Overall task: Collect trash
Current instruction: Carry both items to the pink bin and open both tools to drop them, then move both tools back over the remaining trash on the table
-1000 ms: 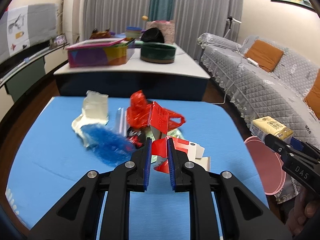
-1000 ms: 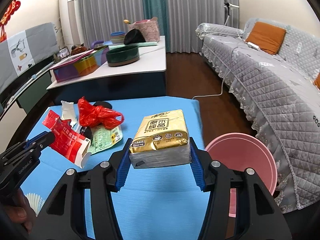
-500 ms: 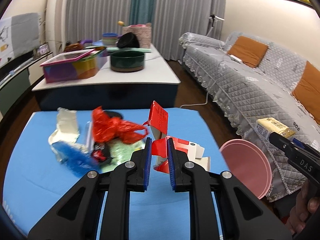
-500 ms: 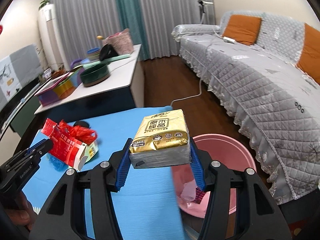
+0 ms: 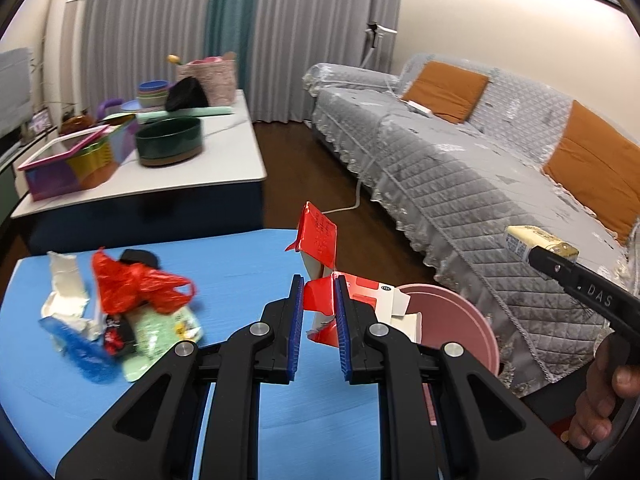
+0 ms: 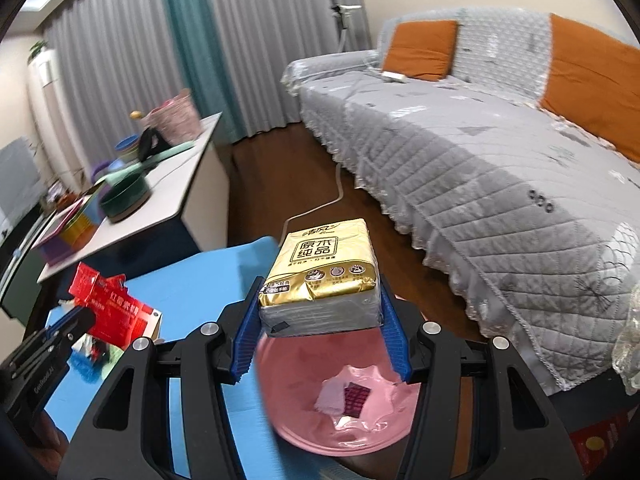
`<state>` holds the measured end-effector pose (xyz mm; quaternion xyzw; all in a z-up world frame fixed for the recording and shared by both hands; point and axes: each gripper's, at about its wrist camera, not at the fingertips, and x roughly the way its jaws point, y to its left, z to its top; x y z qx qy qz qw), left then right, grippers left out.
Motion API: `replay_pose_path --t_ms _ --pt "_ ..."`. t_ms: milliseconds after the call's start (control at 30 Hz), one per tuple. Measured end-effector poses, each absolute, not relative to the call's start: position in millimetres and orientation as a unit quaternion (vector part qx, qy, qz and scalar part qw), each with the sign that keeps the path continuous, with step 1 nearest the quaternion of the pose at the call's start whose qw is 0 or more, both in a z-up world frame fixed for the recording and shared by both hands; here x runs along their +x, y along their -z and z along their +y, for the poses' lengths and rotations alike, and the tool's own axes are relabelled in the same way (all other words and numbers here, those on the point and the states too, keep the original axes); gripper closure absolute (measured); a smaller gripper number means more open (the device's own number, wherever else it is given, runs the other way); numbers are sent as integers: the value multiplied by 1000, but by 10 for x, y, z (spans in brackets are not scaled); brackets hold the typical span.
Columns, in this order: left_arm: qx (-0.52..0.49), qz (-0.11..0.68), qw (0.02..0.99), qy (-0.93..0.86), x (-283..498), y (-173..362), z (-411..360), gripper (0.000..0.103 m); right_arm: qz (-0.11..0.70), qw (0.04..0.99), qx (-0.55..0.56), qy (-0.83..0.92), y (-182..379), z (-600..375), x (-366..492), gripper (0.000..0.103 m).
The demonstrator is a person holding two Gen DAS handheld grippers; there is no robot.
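My left gripper (image 5: 318, 312) is shut on a torn red and white carton (image 5: 352, 304), held above the right end of the blue table (image 5: 240, 272) near the pink bin (image 5: 452, 320). My right gripper (image 6: 320, 316) is shut on a gold tissue pack (image 6: 324, 268), held directly over the pink bin (image 6: 352, 412), which has a pink liner and a few scraps inside. The left wrist view shows the tissue pack (image 5: 540, 242) at the right in the other gripper. In the right wrist view the carton (image 6: 116, 312) sits lower left.
Left on the blue table lie a red plastic bag (image 5: 136, 284), a white wrapper (image 5: 64, 292), a blue wrapper (image 5: 80, 348) and a green packet (image 5: 160, 332). A white table (image 5: 224, 160) with bowls and boxes stands behind. A grey sofa (image 6: 480, 168) fills the right side.
Both grippers have swung right with their loads. The tissue pack now hangs over the pink bin, and the carton has come close to the bin's edge.
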<state>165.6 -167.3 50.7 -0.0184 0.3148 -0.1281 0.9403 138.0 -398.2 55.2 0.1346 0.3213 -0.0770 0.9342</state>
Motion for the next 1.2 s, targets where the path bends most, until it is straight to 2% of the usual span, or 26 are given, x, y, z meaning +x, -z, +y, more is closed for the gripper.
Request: replay_pose_path --t_ms 600,1000,1067,1133,1200 --pt "3 336 924 183 1846 -252 -2411 88 341 924 133 110 -345 -4332 1340 49" --pt "11 351 914 202 1935 -130 -2607 87 365 917 127 102 -206 -4314 1400 48" --pt "10 361 908 211 1959 -104 -2614 84 373 915 117 103 -177 -4276 1430 45" --pt "9 364 908 207 1972 -94 -2600 63 374 914 112 109 -168 -4265 1439 36" --pt "8 364 909 203 1968 -94 -2570 63 374 914 115 110 -170 -4272 1443 36"
